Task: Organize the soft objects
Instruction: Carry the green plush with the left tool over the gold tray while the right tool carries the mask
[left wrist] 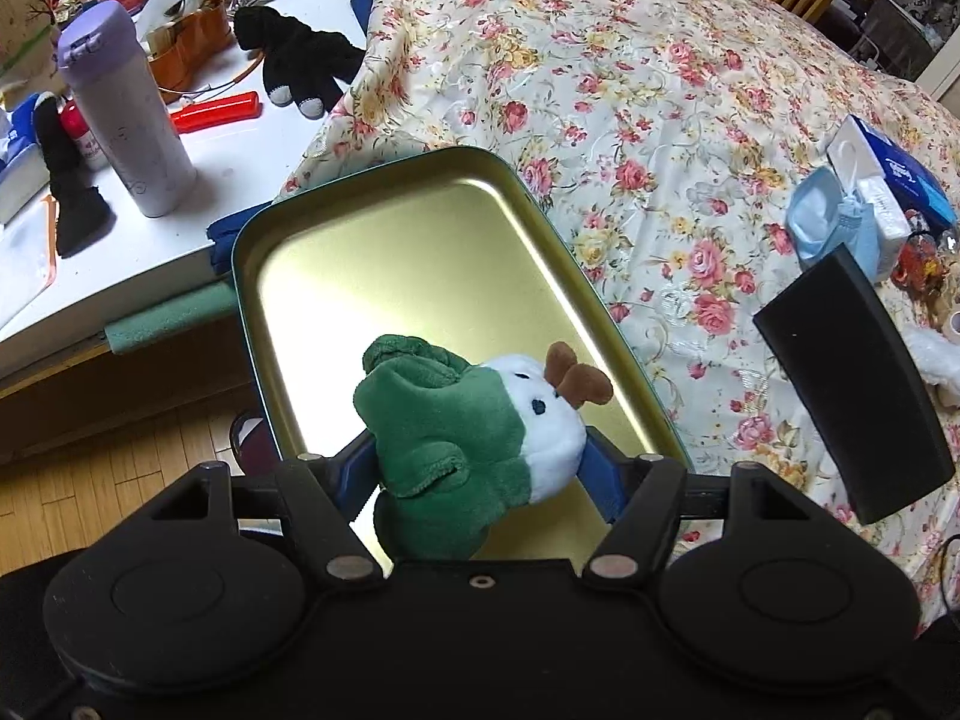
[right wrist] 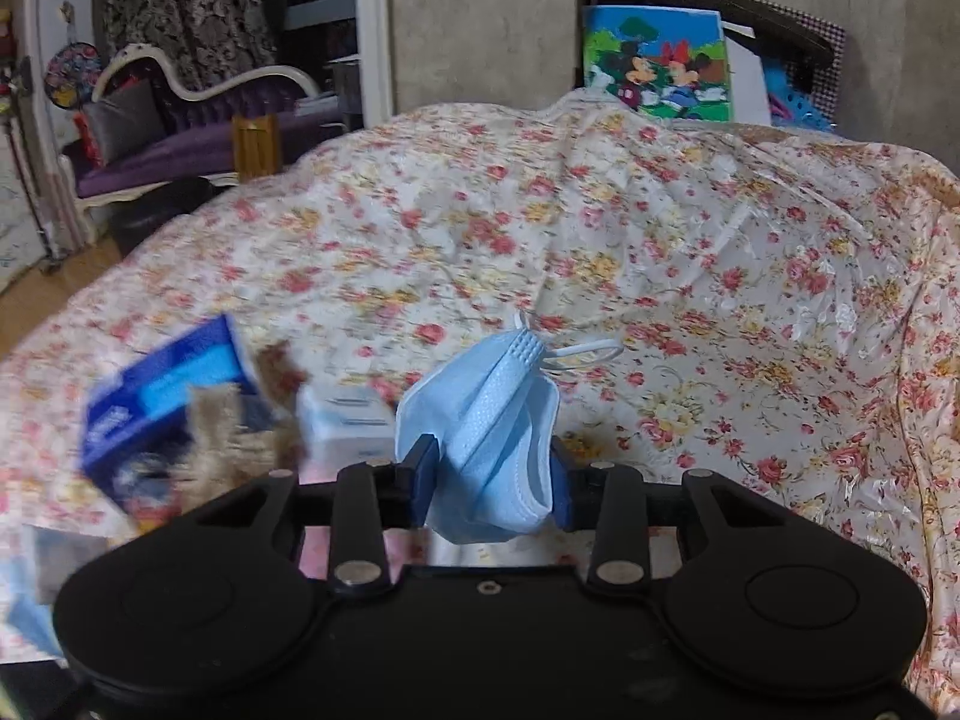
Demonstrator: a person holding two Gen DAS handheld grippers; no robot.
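Note:
My left gripper is shut on a green-and-white plush toy with brown antlers. It holds the toy just above the near end of a shallow gold tin with a dark green rim, which lies at the edge of the floral tablecloth. Apart from the toy, the inside of the tin is bare. In the right wrist view my right gripper is shut on a folded light-blue face mask. The mask hangs clear of the floral cloth, its white ear loops sticking out at the top.
A white desk at left carries a purple flask, a black soft toy and a red case. A blue tissue box, a white tissue pack and a black slab lie on the cloth. Wooden floor lies below.

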